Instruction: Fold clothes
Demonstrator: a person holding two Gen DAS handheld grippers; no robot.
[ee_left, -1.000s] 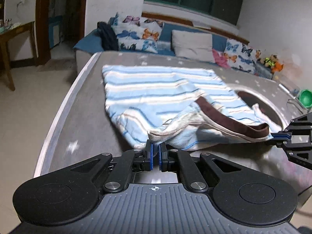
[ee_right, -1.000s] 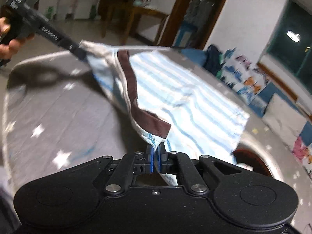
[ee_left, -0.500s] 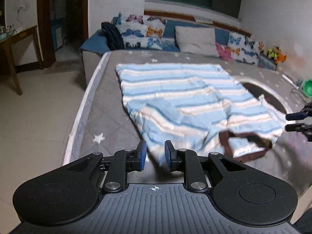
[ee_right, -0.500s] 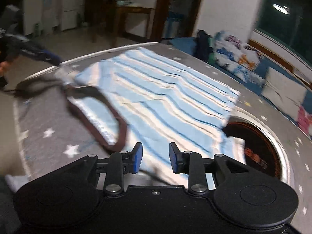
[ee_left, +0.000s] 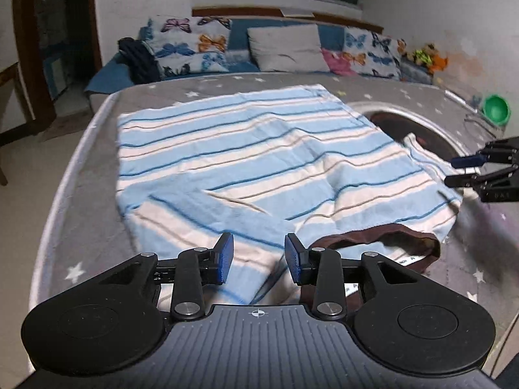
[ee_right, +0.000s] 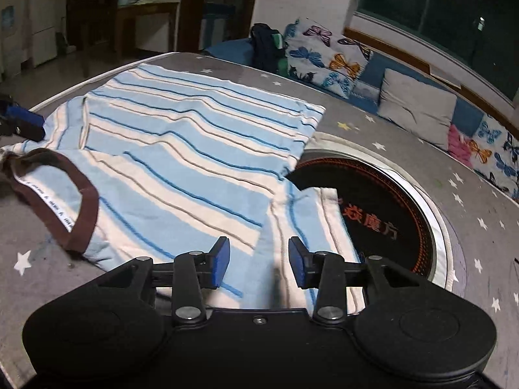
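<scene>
A blue and white striped T-shirt (ee_left: 259, 162) lies flat on the grey star-print table, its brown collar (ee_left: 382, 236) toward the near edge. In the right wrist view the same T-shirt (ee_right: 181, 149) spreads left, with the brown collar (ee_right: 65, 207) at the left and one short sleeve (ee_right: 311, 227) lying toward the round burner. My left gripper (ee_left: 258, 257) hovers open over the shirt's near shoulder, holding nothing. My right gripper (ee_right: 259, 261) is open above the sleeve; in the left wrist view it shows as the right gripper (ee_left: 467, 171) at the far right edge.
A round black induction burner (ee_right: 382, 207) with a metal ring is set in the table (ee_left: 81, 227), partly under the shirt. A green bowl (ee_left: 494, 109) sits at the far right. A bench with butterfly cushions (ee_left: 191, 48) runs behind the table. The table's left edge drops to the floor.
Both grippers let go of the shirt's shoulders and opened wide. The lifted collar end dropped onto the table and the shirt now lies flat.
</scene>
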